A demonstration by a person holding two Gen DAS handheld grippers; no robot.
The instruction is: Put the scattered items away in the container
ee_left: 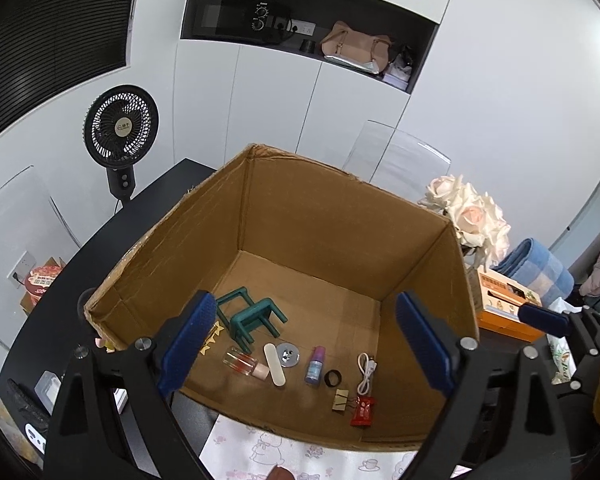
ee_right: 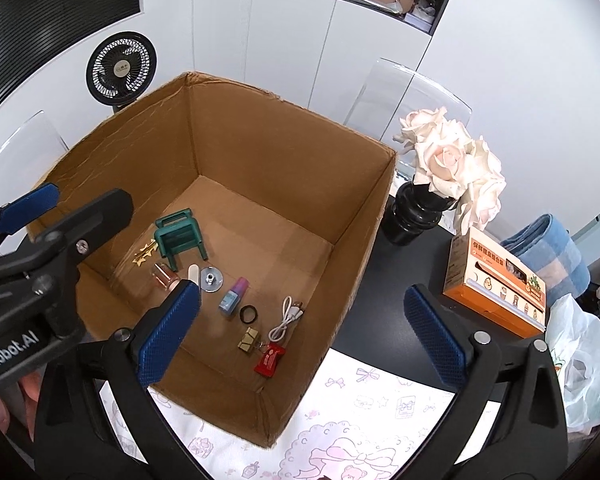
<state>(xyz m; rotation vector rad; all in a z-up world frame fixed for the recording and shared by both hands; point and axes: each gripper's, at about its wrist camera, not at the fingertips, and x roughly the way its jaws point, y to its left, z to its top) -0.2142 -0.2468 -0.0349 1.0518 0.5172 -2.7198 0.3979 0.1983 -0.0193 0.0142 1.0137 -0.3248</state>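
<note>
**Inside the Box: Small Things All in a Row**

Down on the floor of the big cardboard box (ee_right: 260, 152) lie lots of little things. A green toy chair (ee_right: 179, 236) is tipped on its side. Next to it is a gold star clip (ee_right: 144, 257). Then comes a small clear bottle (ee_left: 242, 362), a white oval stick (ee_left: 275, 364), a round silver disc (ee_right: 211, 278), a little blue bottle with a purple cap (ee_right: 233, 298), a black ring (ee_right: 249, 314), a white cable (ee_right: 286, 318), a gold clip (ee_right: 248, 339) and a red charm (ee_right: 269, 358). They all sit near the front wall of the box. The back half of the box floor is bare.

So the small things are already in the box, just as the job wants. On the flowery cloth (ee_right: 380, 412) in front of the box I see nothing left lying about. Some of the table is hidden by the grippers, so maybe something small is still out there.

The left gripper (ee_left: 304, 340) hangs over the front of the box. Its jaws are wide apart and hold nothing. The right gripper (ee_right: 300, 340) is over the box's front right corner. Its jaws are wide apart too, with nothing in them.

Beside the box stand white roses (ee_right: 452, 160) in a black vase (ee_right: 412, 212) and an orange carton (ee_right: 496, 288).
</note>
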